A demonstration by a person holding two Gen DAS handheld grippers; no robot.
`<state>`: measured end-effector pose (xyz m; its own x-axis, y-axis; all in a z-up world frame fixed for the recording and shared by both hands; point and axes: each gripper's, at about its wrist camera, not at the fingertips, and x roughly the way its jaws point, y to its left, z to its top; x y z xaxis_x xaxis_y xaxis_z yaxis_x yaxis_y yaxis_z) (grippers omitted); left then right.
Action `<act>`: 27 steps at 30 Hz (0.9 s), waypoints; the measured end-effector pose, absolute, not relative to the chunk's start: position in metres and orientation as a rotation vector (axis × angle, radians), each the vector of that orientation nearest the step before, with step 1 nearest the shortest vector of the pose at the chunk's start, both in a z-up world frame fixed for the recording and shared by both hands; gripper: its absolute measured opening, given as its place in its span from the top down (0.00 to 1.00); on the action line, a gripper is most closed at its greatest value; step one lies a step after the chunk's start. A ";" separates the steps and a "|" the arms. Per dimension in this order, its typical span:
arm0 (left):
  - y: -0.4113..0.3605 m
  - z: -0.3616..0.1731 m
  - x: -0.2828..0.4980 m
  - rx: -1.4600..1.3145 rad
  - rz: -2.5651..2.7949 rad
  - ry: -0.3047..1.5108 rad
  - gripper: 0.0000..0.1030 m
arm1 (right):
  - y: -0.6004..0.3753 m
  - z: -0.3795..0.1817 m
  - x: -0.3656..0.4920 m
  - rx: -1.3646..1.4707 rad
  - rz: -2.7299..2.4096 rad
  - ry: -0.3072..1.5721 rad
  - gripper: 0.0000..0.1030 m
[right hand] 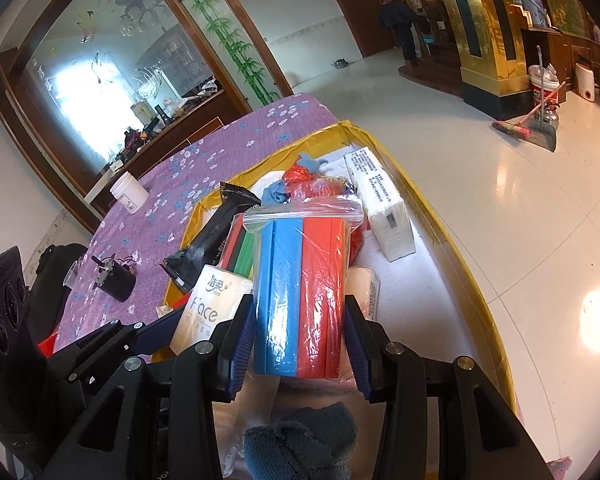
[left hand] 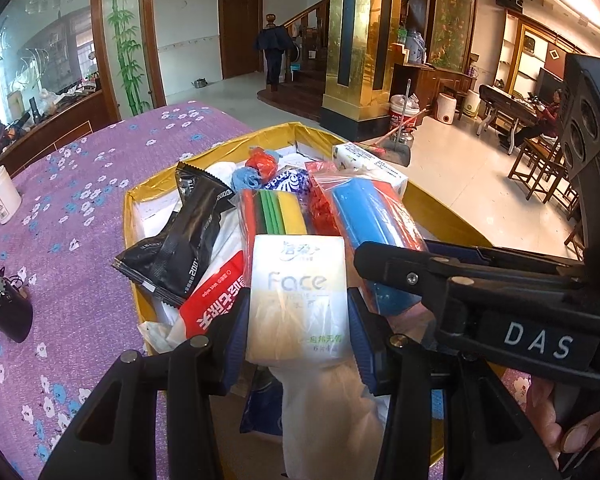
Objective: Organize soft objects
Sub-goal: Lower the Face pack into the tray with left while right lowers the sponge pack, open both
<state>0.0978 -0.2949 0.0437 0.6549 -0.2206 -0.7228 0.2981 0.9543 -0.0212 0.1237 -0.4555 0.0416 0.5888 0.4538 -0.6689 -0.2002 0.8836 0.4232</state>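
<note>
Gripping the white plastic-wrapped "Face" tissue pack [left hand: 298, 296] between its blue pads, the left gripper [left hand: 298, 322] holds it over the near end of the gold-lined cardboard box [left hand: 220, 148]; just to its right, the right gripper [right hand: 300, 332] clamps a clear zip bag of blue and red foam blocks [right hand: 300, 296]. Black sachet [left hand: 180, 240], sponges and other tissue packs lie jumbled in the box, so sorting looks far from finished

Readable text: tissue pack, black wrapper, right claw body.
"Face" stood on the white tissue pack [left hand: 298, 300]; "200" showed on the black wrapper [left hand: 180, 240]; "DAS" was printed on the right claw [right hand: 300, 332] body; red packet's characters upside down, unreadable.
</note>
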 end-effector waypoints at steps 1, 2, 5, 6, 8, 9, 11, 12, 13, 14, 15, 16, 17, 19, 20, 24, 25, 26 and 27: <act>-0.295 0.043 0.098 0.102 -0.296 0.806 0.57 | -0.455 0.041 0.124 0.319 0.389 0.864 0.55; -0.296 0.043 0.098 0.102 -0.296 0.807 0.57 | -0.455 0.040 0.124 0.319 0.389 0.866 0.55; -0.297 0.042 0.097 0.103 -0.295 0.810 0.57 | -0.453 0.039 0.124 0.315 0.389 0.869 0.55; -0.297 0.042 0.097 0.103 -0.295 0.809 0.57 | -0.452 0.038 0.125 0.316 0.389 0.870 0.55; -0.297 0.042 0.097 0.103 -0.295 0.809 0.57 | -0.451 0.037 0.125 0.313 0.387 0.875 0.55; -0.297 0.042 0.097 0.101 -0.296 0.809 0.57 | -0.451 0.037 0.126 0.311 0.386 0.878 0.55; -0.298 0.041 0.097 0.100 -0.298 0.812 0.57 | -0.450 0.037 0.126 0.306 0.384 0.880 0.55; -0.297 0.040 0.097 0.097 -0.299 0.813 0.57 | -0.449 0.037 0.127 0.303 0.383 0.881 0.55; -0.297 0.040 0.097 0.094 -0.301 0.814 0.57 | -0.449 0.036 0.127 0.302 0.380 0.884 0.55; -0.297 0.039 0.098 0.090 -0.305 0.815 0.57 | -0.448 0.036 0.128 0.300 0.376 0.886 0.55; -0.297 0.039 0.098 0.086 -0.308 0.816 0.57 | -0.448 0.035 0.129 0.298 0.373 0.889 0.55; -0.297 0.038 0.098 0.084 -0.309 0.815 0.57 | -0.448 0.034 0.129 0.296 0.371 0.892 0.55; -0.297 0.038 0.098 0.085 -0.308 0.816 0.57 | -0.447 0.033 0.130 0.296 0.369 0.893 0.55; -0.297 0.038 0.098 0.083 -0.312 0.819 0.57 | -0.446 0.033 0.130 0.293 0.367 0.894 0.55; -0.296 0.037 0.098 0.082 -0.315 0.819 0.57 | -0.446 0.033 0.131 0.291 0.365 0.894 0.55; -0.297 0.036 0.096 0.079 -0.323 0.818 0.55 | -0.443 0.033 0.132 0.289 0.357 0.895 0.55; -0.296 0.035 0.096 0.079 -0.326 0.818 0.53 | -0.444 0.033 0.132 0.289 0.356 0.894 0.55; -0.297 0.035 0.095 0.078 -0.331 0.818 0.51 | -0.443 0.032 0.132 0.289 0.353 0.893 0.55; -0.297 0.034 0.095 0.077 -0.333 0.819 0.47 | -0.443 0.032 0.132 0.290 0.348 0.891 0.55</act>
